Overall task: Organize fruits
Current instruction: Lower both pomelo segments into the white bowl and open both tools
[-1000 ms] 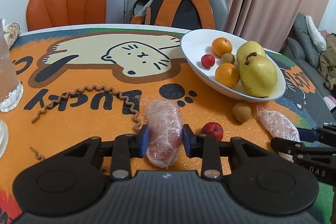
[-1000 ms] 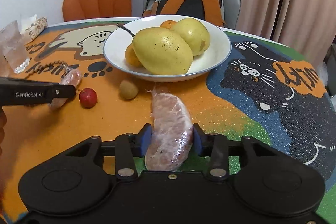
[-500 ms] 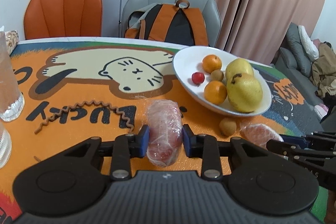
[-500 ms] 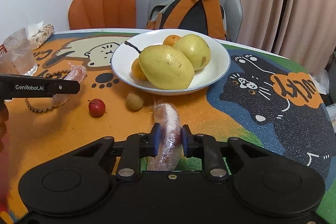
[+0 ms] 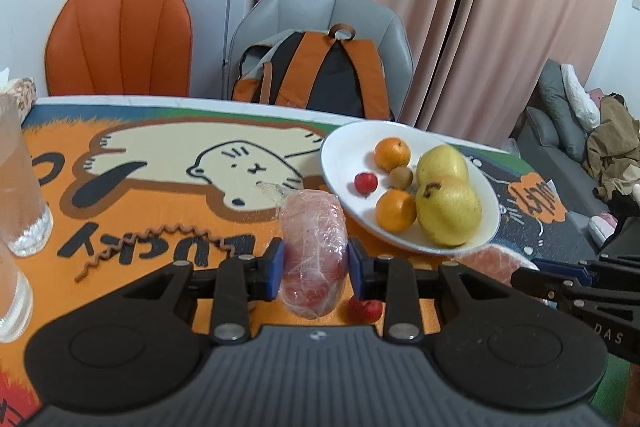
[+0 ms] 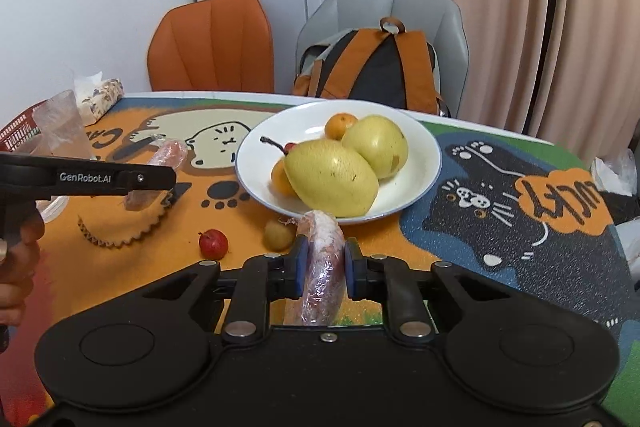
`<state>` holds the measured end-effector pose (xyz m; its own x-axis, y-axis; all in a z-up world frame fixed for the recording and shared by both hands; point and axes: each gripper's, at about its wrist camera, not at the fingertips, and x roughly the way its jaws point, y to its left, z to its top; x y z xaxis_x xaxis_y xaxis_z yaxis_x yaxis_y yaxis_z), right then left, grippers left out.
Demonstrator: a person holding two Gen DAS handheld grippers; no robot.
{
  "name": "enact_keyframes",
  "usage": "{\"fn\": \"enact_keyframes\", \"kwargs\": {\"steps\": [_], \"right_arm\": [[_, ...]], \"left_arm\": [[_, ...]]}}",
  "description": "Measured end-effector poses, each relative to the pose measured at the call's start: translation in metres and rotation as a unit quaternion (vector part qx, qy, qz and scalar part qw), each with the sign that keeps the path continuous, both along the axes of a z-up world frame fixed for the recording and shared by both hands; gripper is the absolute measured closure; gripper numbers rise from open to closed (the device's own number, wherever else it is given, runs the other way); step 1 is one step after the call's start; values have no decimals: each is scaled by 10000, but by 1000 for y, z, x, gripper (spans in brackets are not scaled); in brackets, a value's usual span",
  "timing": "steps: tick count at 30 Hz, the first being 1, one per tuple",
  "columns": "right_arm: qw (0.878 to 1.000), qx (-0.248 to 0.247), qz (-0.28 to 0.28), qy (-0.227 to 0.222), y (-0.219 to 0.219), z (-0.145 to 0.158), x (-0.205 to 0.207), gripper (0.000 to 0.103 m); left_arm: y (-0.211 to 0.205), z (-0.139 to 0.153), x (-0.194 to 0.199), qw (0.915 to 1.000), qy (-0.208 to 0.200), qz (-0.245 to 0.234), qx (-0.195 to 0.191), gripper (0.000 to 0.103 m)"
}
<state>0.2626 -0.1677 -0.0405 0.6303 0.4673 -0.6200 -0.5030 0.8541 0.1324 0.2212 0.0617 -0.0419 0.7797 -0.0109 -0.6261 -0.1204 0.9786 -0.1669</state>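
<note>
My left gripper (image 5: 316,265) is shut on a pink fruit piece wrapped in cling film (image 5: 314,247), held above the table. My right gripper (image 6: 323,267) is shut on a second wrapped pink fruit piece (image 6: 323,259), also off the table. A white bowl (image 6: 424,163) ahead holds two yellow pears (image 6: 332,177), oranges (image 5: 394,209), a small red fruit (image 5: 365,182) and a brown one. On the mat lie a small red fruit (image 6: 213,243) and a small brown fruit (image 6: 279,234).
The cartoon cat mat (image 6: 520,227) covers the table. Clear glasses (image 5: 20,187) stand at the left, with a coiled brown cord (image 5: 160,243) nearby. An orange chair (image 5: 120,39) and a grey chair with a backpack (image 5: 320,75) stand behind.
The right gripper's jaws have squeezed in on the wrapped piece. Both grippers have risen with their pieces off the table, and the bowl now sits lower in both views.
</note>
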Motion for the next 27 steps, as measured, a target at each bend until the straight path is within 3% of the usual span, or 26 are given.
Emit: {"fn": "enact_keyframes", "kwargs": {"steps": [14, 27], "right_arm": [[9990, 106, -273, -345, -20, 26, 2, 86], [9958, 167, -761, -485, -24, 32, 59, 86]], "left_arm": [[-7, 11, 14, 9998, -116, -122, -62, 72], [-3, 17, 33, 9997, -200, -158, -21, 72]]}}
